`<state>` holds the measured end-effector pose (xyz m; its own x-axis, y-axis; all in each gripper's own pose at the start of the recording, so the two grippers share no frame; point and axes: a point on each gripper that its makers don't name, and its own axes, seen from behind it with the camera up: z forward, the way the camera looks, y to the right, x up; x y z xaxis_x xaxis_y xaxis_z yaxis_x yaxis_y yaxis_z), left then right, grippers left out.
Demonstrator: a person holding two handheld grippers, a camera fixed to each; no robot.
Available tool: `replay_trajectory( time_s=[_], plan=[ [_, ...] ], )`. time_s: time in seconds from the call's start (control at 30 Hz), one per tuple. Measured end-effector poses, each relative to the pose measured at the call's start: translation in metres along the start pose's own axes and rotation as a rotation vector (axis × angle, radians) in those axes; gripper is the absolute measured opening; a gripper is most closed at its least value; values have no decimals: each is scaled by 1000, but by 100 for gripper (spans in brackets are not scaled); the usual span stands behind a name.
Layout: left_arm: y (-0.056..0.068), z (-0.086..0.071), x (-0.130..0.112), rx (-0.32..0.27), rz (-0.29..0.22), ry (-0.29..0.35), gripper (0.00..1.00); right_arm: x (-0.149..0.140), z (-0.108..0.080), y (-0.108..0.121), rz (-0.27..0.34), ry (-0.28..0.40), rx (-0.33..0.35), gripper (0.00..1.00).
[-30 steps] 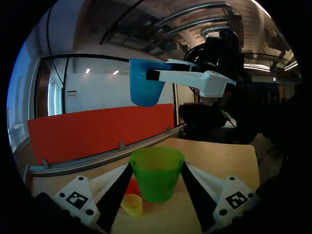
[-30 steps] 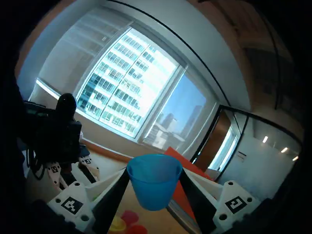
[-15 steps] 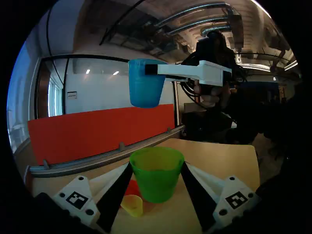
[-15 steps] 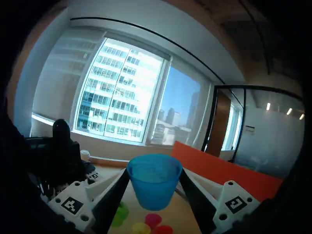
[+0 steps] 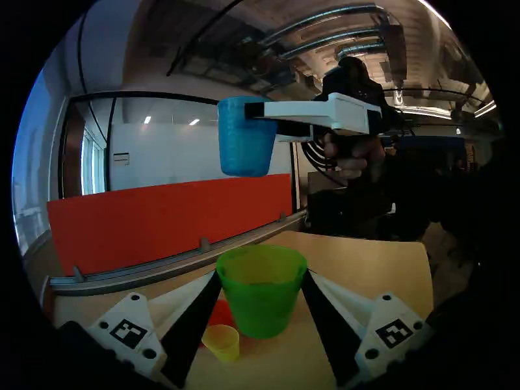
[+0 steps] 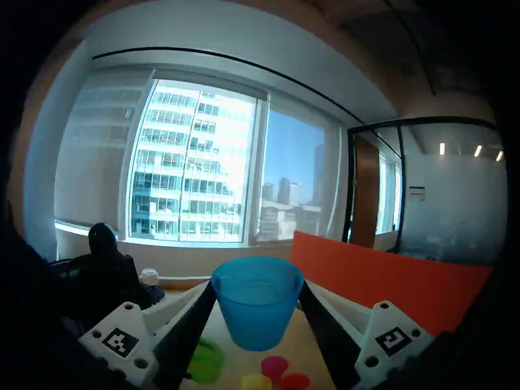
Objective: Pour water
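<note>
the left gripper [image 5: 260, 289] is clamping both fingers on the green cup [image 5: 261, 309], holding it upright over the table [image 5: 383, 260]. the right gripper [image 6: 257, 296] is gripping the blue cup [image 6: 257, 318] from both sides, and in the left gripper view that cup is hanging upright, high above the green cup. judging from this, both cups are in hand but pouring is not yet beginning: the blue cup is awaiting lowering and tipping over the green rim.

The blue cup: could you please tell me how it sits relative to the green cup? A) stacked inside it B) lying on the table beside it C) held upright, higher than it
C: the blue cup hangs upright, well above the green cup.
</note>
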<state>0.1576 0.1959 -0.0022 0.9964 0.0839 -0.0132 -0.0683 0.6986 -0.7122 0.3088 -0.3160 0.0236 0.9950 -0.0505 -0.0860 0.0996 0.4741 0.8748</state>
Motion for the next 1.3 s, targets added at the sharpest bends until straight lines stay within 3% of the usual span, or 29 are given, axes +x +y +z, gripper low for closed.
replay_trajectory(
  time_s=[0.37,0.97,1.3],
  plan=[
    [-4,-2,0,9,-8,2,86,0,-13,5,38,-1,-7,91],
    [-6,-5,-2,17,-2,-13,86,-7,-63,41,24,-9,-109,90],
    [-8,-3,-3,20,-9,-19,86,-16,-83,48,34,-21,-132,91]
  ],
)
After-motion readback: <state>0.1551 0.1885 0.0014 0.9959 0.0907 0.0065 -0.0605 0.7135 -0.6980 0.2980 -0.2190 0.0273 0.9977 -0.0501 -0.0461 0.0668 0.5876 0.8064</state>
